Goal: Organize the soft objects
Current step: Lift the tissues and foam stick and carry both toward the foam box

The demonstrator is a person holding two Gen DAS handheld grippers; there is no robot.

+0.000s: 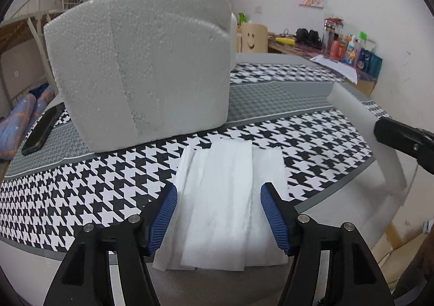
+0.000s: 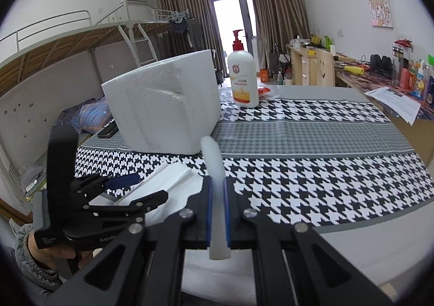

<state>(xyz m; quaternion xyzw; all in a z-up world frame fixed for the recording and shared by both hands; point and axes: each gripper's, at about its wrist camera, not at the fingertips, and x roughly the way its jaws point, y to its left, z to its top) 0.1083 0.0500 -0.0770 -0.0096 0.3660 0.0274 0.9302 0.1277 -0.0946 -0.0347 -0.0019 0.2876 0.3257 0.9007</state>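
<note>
Lower centre of frame, our left gripper (image 1: 218,213) stood apart over the released tissue stack (image 1: 227,205); our right gripper (image 2: 217,213) clamped a foam strip (image 2: 214,167), ready for sorting.

Foam block (image 1: 141,61) behind tissues (image 1: 227,203), phone (image 1: 40,129) left

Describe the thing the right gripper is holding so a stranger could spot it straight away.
Start at the big white foam block standing on the houndstooth tablecloth. Nearer than it, the right gripper is shut on a thin white foam sheet, held on edge. Unlike the flat stack of white sheets beside it, this one is lifted upright.
</note>
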